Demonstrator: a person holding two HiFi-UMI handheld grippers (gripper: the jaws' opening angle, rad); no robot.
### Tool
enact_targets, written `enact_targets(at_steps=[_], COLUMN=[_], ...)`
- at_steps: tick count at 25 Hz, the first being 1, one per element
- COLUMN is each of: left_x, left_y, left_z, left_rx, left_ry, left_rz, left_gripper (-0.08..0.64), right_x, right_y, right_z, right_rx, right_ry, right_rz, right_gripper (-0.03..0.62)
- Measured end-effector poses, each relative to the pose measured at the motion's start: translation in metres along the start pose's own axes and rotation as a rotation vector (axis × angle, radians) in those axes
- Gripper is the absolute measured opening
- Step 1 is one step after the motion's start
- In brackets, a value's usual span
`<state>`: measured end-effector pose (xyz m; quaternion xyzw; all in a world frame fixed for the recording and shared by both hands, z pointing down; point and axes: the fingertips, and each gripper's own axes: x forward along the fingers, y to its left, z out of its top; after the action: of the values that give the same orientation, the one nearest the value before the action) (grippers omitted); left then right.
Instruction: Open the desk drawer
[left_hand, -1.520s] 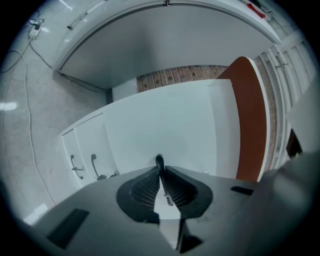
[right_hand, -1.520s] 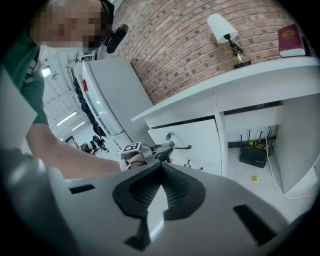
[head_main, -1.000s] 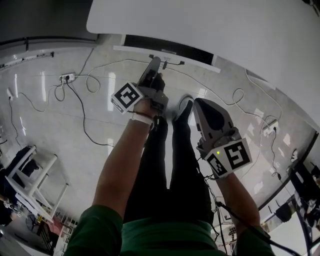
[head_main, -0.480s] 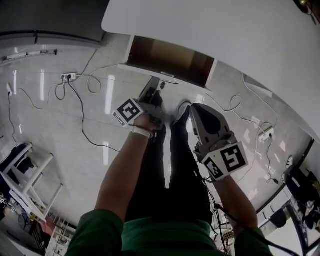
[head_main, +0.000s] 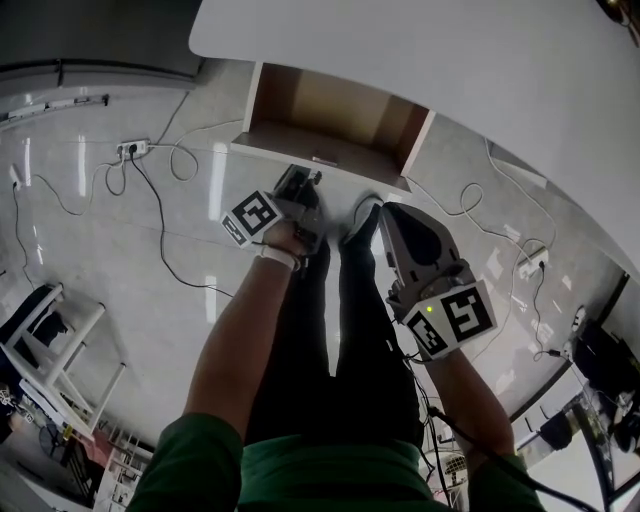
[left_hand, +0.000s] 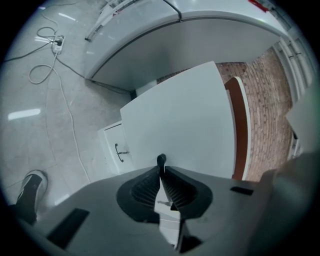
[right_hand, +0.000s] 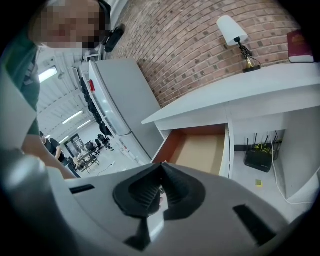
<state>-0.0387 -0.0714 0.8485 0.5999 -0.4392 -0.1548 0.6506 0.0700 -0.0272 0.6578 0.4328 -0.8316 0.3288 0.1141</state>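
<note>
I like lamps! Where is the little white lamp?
In the right gripper view the lamp stands at the upper right, on the white desk top against the brick wall, just left of a dark red book.

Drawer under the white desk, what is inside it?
Only the bare brown bottom of the drawer shows, and nothing lies on it. The back part is covered by the desk top, so I cannot see there.

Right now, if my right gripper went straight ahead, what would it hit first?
Probably the open drawer: the right gripper points toward its near edge with nothing visible between, though depth is unclear.
</note>
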Motion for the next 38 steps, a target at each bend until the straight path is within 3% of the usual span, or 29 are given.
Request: enact_targets(at_steps=[17, 38], left_x=[0.005, 0.003], left_y=[0.034, 0.043], left_z=[-0.005, -0.005], left_rx=[-0.042, -0.094], left_ry=[-0.007, -0.034], left_rz=[0.085, 0.16], left_gripper=[0.026, 0.04], right_x=[0.021, 0.012], right_y=[-0.006, -0.013], right_z=[-0.004, 0.0], right_rx=[0.001, -0.007], right_ry=[0.035, 0.047], right_rz=[0.032, 0.015], right_gripper=[0.0, 0.0])
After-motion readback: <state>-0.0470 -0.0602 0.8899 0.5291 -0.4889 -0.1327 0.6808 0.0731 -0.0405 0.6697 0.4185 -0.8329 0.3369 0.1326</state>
